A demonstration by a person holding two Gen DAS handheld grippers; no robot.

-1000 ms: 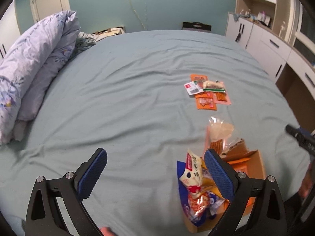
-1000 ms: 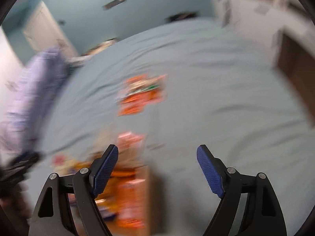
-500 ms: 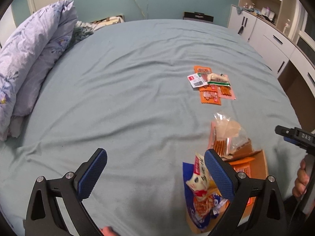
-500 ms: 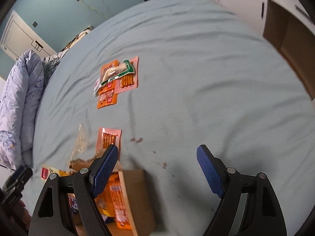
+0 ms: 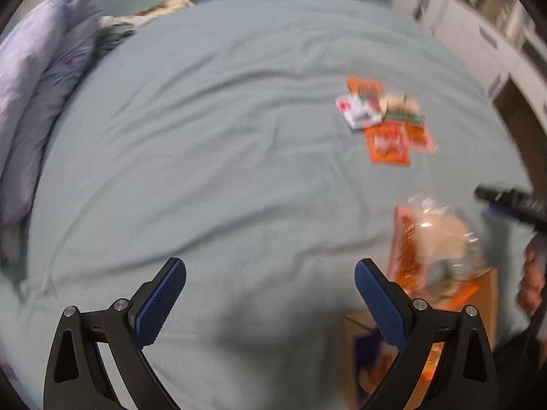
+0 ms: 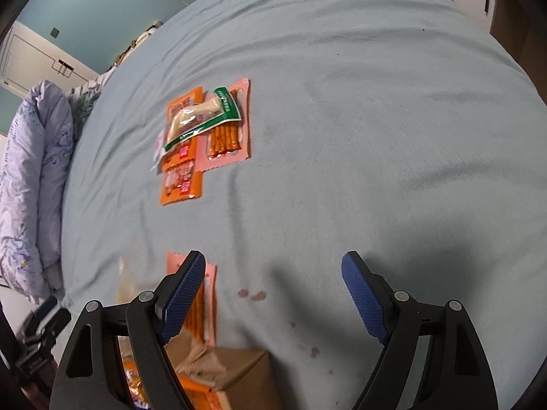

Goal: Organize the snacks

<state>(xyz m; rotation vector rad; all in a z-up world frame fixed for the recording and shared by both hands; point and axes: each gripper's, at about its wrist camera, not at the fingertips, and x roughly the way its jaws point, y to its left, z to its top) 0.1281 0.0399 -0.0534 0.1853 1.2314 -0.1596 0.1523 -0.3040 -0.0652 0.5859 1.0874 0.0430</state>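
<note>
A pile of snack packets [image 6: 201, 136] lies on the blue bedsheet: orange packets, a pink pretzel-stick packet and a green-edged packet on top. It shows blurred in the left wrist view [image 5: 386, 126]. A cardboard box [image 6: 239, 379] with snacks sits at the near edge, a pink stick packet [image 6: 205, 304] and a clear bag [image 5: 441, 239] beside it. My right gripper [image 6: 273, 297] is open and empty above the sheet near the box. My left gripper [image 5: 270, 304] is open and empty, left of the box [image 5: 485, 294].
A rolled floral duvet [image 5: 30, 109] lies along the bed's left side. White cabinets [image 5: 478, 34] stand right of the bed. Small reddish stains [image 6: 253, 294] mark the sheet. The right gripper's body [image 5: 512, 201] shows at the left view's right edge.
Both grippers moved forward over the bed; the snack pile looks nearer in both views. The left view is now blurred. Both stay open.
</note>
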